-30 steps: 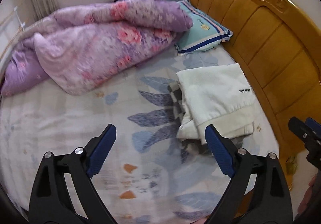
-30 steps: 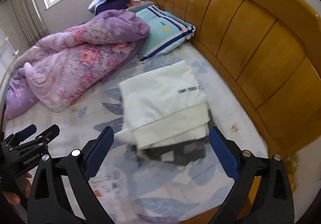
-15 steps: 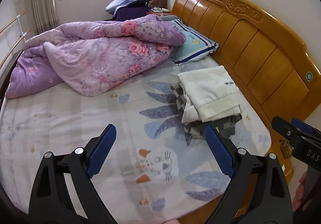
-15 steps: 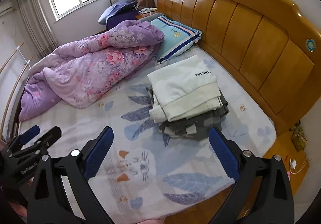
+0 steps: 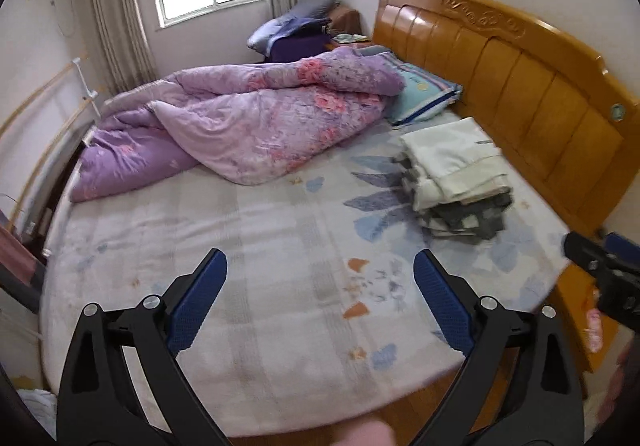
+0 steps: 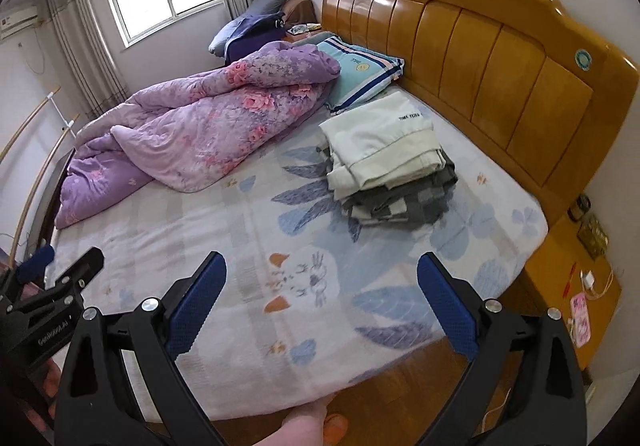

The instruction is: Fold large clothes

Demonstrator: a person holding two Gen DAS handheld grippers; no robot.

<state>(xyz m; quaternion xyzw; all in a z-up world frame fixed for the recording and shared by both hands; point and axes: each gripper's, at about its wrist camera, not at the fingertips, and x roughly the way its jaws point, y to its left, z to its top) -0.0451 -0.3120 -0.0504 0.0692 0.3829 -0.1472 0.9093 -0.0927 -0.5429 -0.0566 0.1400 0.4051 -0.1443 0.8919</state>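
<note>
Both the left gripper [image 5: 320, 278] and right gripper [image 6: 322, 280] hang spread wide and empty, so that folded stack [image 6: 386, 162] (cream top slightly overhanging) could topple if bumped.

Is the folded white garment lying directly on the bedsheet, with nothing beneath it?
No, the white garment rests on top of a folded grey checked garment, which itself lies on the bedsheet.
</note>
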